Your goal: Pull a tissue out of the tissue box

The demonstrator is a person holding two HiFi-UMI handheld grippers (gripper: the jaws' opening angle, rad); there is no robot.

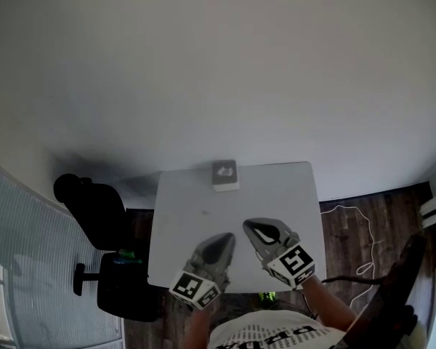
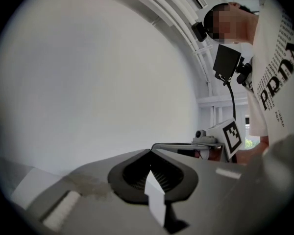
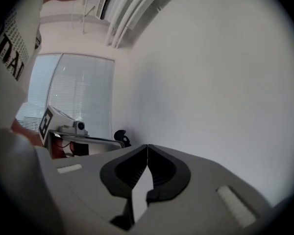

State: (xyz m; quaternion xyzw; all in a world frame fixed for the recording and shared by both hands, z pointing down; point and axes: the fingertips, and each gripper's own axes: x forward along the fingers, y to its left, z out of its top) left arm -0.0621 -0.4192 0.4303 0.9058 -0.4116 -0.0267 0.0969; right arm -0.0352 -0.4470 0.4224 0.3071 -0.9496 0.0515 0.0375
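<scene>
Left tool (image 1: 230,235) and right tool (image 1: 246,225), both closed tight on nothing, over the near half of the white bench (image 1: 182,224)
The tissue box (image 1: 225,174) sits at the bench's far edge, by the wall (image 1: 218,64), well apart from both tools, whose tips point toward it

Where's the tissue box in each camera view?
Head view: tissue box at the table's far edge, centre.
Left gripper view: not in it.
Right gripper view: not in it.
Shared landmark: the white wall, in all three.
</scene>
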